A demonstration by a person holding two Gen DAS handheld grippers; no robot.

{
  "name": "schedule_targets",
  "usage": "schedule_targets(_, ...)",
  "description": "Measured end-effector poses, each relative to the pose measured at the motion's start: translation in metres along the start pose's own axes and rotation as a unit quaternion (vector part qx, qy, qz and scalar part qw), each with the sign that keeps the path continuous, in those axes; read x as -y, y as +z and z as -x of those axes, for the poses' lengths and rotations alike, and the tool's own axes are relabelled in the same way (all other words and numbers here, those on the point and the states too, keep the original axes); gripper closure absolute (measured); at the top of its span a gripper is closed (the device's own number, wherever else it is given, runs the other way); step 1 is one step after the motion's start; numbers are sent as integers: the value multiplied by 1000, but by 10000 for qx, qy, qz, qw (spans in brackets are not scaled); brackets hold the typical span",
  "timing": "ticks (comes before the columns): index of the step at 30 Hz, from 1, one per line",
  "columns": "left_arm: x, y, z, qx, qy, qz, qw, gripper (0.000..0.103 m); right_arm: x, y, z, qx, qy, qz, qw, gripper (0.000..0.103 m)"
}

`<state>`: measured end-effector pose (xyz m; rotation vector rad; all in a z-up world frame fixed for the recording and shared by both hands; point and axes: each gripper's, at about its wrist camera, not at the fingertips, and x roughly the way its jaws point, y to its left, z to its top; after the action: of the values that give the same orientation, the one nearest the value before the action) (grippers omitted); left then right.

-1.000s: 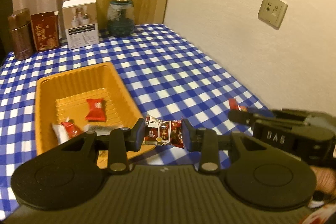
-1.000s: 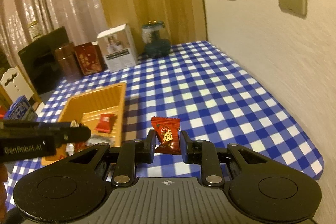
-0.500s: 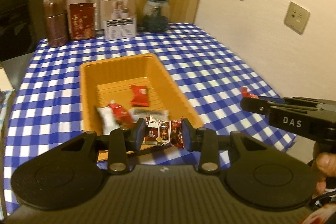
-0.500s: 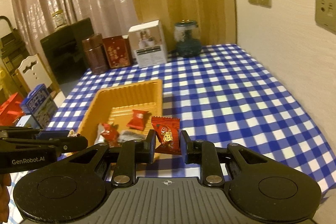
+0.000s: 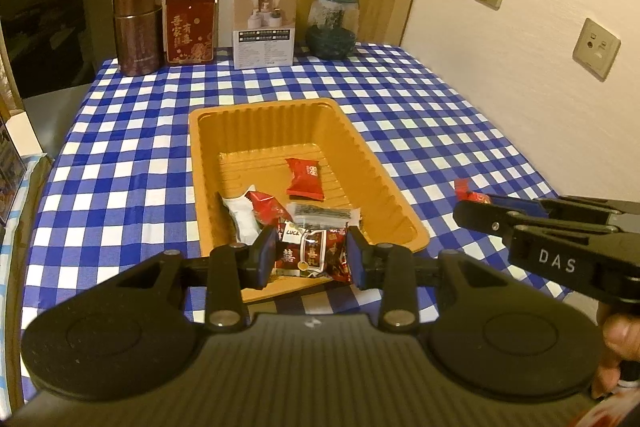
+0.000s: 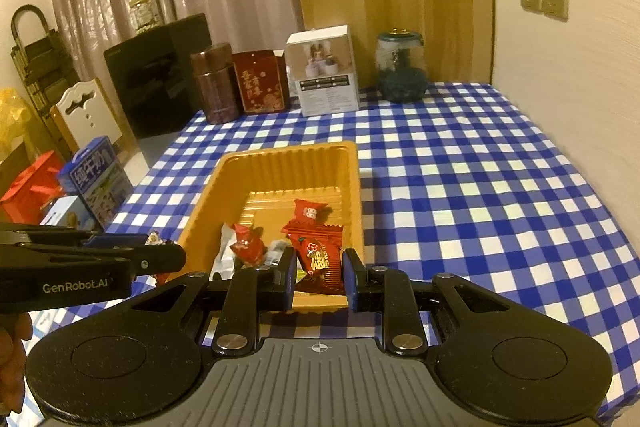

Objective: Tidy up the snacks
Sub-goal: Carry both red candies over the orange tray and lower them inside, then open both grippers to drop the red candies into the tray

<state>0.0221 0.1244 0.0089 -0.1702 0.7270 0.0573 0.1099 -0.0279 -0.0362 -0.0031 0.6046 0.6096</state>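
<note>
An orange plastic tray (image 5: 372, 163) (image 6: 228, 183) sits on the blue checked tablecloth and holds several wrapped snacks, among them a red packet (image 5: 305, 177) (image 6: 309, 213). My left gripper (image 5: 311, 253) is shut on a dark red snack packet (image 5: 310, 253) above the tray's near end. My right gripper (image 6: 319, 269) is shut on a red snack packet (image 6: 320, 259), also over the tray's near end. The right gripper shows in the left wrist view (image 5: 500, 217), and the left gripper shows in the right wrist view (image 6: 132, 259).
At the table's far edge stand a brown tin (image 5: 137, 29), a red box (image 5: 190, 29), a white box (image 5: 264, 23) and a glass jar (image 5: 331, 25). A wall runs along the right. Boxes and bags (image 6: 96, 183) lie off the table's left.
Both grippers have moved left and back with their packets, from over the bare tablecloth right of the tray to over the tray's near end. Both stay shut.
</note>
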Motion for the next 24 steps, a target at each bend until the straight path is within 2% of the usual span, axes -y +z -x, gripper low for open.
schedule_targets(13, -11, 5, -20, -78, -31, 69, 9999, 70, -5, 5, -26, -137, 110, 141, 9997, 78)
schedule_targets(24, -30, 18, -73, -241, -50, 60, 9997, 67, 6, 15, -82, -374, 278, 242, 9986, 78)
